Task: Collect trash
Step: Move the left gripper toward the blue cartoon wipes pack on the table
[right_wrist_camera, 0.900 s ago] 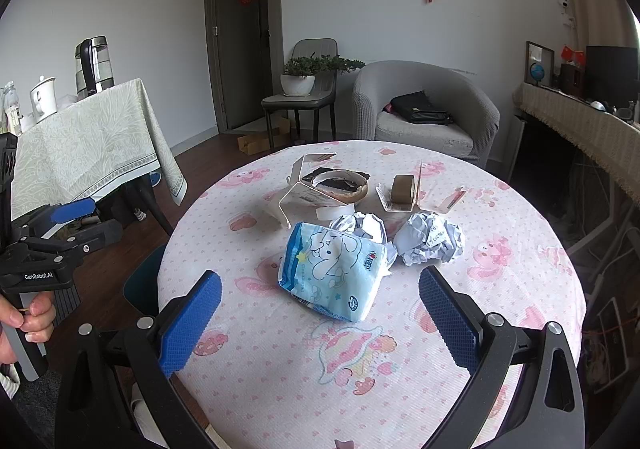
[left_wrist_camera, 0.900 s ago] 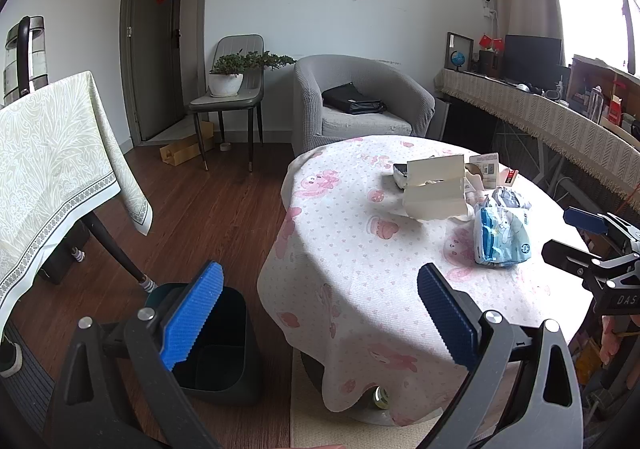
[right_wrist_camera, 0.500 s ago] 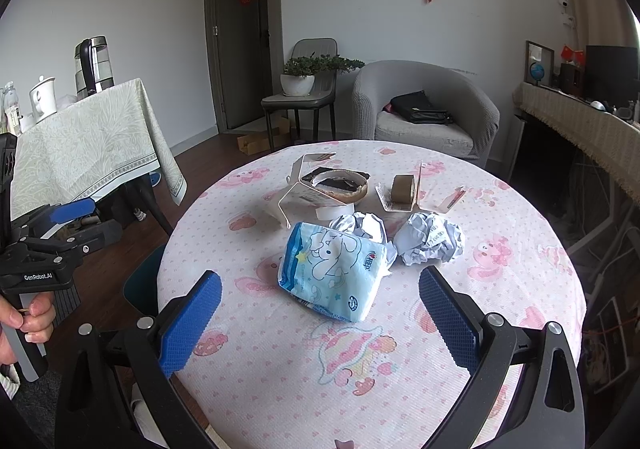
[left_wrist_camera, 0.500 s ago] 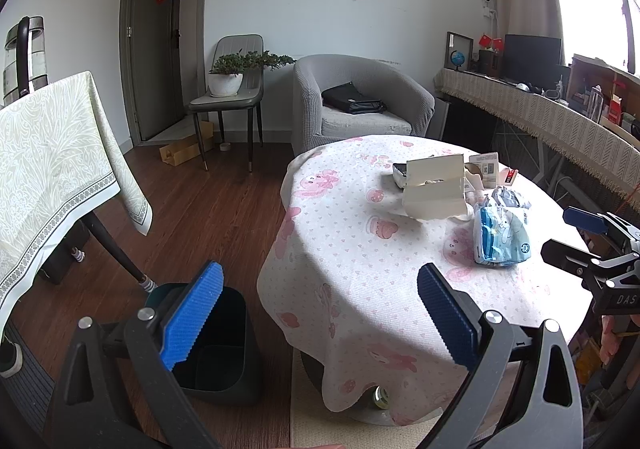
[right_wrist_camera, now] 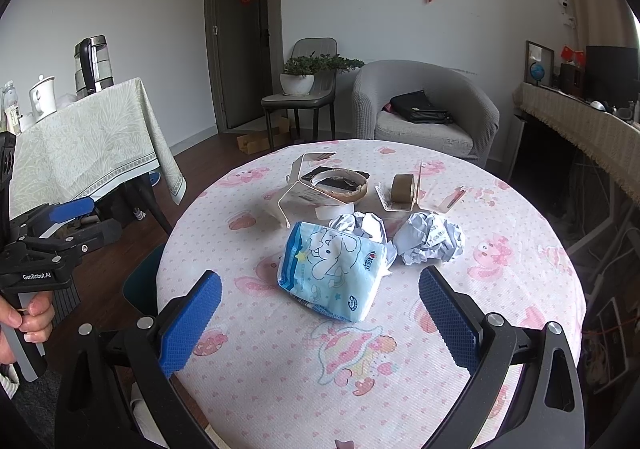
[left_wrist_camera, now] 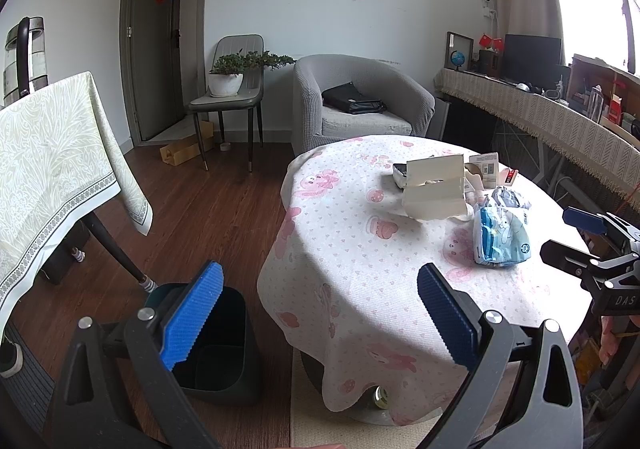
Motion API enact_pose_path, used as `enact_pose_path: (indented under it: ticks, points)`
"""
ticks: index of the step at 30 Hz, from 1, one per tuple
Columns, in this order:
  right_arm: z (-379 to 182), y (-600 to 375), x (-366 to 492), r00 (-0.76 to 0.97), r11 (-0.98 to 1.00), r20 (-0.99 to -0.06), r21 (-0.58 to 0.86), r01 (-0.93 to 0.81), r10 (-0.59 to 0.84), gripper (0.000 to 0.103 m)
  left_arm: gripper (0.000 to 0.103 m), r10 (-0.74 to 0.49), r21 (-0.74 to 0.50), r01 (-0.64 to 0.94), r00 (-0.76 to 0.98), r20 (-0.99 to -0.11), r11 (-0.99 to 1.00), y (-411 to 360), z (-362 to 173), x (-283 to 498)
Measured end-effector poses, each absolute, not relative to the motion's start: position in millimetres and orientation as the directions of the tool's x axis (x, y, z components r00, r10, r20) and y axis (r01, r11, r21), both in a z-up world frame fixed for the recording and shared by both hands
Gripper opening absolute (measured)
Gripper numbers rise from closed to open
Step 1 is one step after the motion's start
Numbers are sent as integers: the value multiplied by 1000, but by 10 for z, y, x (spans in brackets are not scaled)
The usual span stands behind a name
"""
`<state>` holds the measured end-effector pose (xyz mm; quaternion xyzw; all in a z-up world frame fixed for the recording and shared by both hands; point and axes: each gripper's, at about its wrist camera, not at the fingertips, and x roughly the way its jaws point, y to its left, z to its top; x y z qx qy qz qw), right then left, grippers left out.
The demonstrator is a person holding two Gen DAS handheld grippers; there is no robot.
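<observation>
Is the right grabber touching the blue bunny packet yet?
Apart. The right wrist view shows bare tablecloth between the open right gripper and the blue packet.

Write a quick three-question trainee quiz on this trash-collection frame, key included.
1. True or false: the right gripper is shut on the blue cartoon packet.
2. Where is the dark bin? A) on the round table B) on the floor beside the round table C) on the armchair
3. Fill in: to the right of the blue cartoon packet lies a crumpled ____ ball.

Key: 1 false, both it and the left gripper are open and empty. 2 B; the round table stands next to it. 3 paper.
</observation>
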<state>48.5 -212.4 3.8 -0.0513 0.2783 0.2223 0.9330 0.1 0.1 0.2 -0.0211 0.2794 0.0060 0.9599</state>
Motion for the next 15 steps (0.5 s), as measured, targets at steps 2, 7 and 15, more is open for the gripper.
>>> enact_pose_path:
  ticks: [2,7,15]
  points:
    - [36,-2125,485,746,896,-542,28,-443,386,100,99,0,-37,-23,844,-536,999,2,3,0]
    - [32,-2125,488,746,897,-543,27,-442,384,100,99,0,-40,-25,845,-535,999,3,4,1]
    - [17,-2141,491,749,900,-544,24,-436,377,100,99,-4,-60,-33,845,-535,998,58,5,29]
